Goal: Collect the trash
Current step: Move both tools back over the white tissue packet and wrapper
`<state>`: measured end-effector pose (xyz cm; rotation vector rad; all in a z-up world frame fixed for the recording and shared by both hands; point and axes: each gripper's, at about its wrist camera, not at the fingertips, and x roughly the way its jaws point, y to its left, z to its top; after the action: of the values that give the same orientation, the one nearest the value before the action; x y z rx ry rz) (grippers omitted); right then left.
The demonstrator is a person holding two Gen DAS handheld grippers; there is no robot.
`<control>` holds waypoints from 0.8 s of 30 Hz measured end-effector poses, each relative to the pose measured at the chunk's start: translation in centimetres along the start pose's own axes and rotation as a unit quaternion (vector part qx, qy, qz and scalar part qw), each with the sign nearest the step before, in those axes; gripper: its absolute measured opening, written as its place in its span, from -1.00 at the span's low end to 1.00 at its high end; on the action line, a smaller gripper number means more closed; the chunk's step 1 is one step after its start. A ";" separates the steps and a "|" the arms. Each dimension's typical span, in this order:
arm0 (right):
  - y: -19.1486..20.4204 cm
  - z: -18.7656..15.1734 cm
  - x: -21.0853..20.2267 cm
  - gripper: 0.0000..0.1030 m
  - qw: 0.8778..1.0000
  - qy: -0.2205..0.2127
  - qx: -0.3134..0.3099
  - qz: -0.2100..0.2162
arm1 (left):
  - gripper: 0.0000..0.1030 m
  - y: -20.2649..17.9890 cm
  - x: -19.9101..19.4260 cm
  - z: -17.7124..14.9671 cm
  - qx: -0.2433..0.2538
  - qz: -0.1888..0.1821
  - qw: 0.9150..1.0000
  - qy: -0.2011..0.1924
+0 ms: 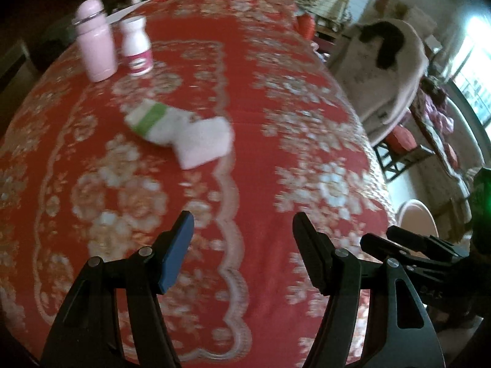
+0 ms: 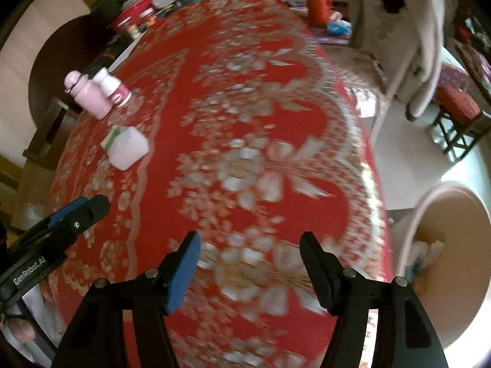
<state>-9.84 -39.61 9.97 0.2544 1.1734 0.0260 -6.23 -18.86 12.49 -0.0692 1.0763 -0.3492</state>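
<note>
Both frames are smeared with motion blur. In the left wrist view the left claw [image 1: 242,245] fills the lower middle of the frame with its jaws spread apart and nothing between them, only the red flowered cloth [image 1: 251,98] that covers the desk. Above it, left of centre, lies the trash: a crumpled white wrapper [image 1: 181,132] with a green band, flat on the cloth and well apart from the claw. In the upper left stand a pink bottle [image 1: 95,43] and a small white bottle [image 1: 136,46] with a pink label, upright and just beside each other. At the lower right edge of that frame a pale bin [image 1: 414,217] shows beyond the cloth's edge. In the right wrist view the right claw [image 2: 250,260] sits low in the middle, jaws also parted and empty over the cloth [image 2: 245,107]. The wrapper [image 2: 127,147] is at the left of this frame, with the pink bottle [image 2: 87,96] and the white bottle [image 2: 113,87] above it. The left claw [image 2: 83,208] pokes in from the lower left edge. The bin [image 2: 454,245] stands at the lower right, beside the desk, with some pale crumpled stuff inside.
</note>
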 end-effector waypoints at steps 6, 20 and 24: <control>3.1 1.3 1.9 0.28 1.000 0.011 -0.018 0.010 | 0.27 3.5 -0.1 0.6 -0.018 0.016 1.000 0.000; 8.2 4.8 5.1 0.33 0.998 0.025 -0.050 0.028 | 0.28 8.5 1.1 2.7 -0.036 0.030 0.999 0.011; 9.5 6.2 5.9 0.40 0.997 0.025 -0.058 0.044 | 0.27 9.9 1.6 3.4 -0.044 0.029 0.998 0.017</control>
<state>-0.84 -30.60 8.85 0.2025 1.2061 0.1782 -0.12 -10.39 10.54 -0.1112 1.1255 -0.2511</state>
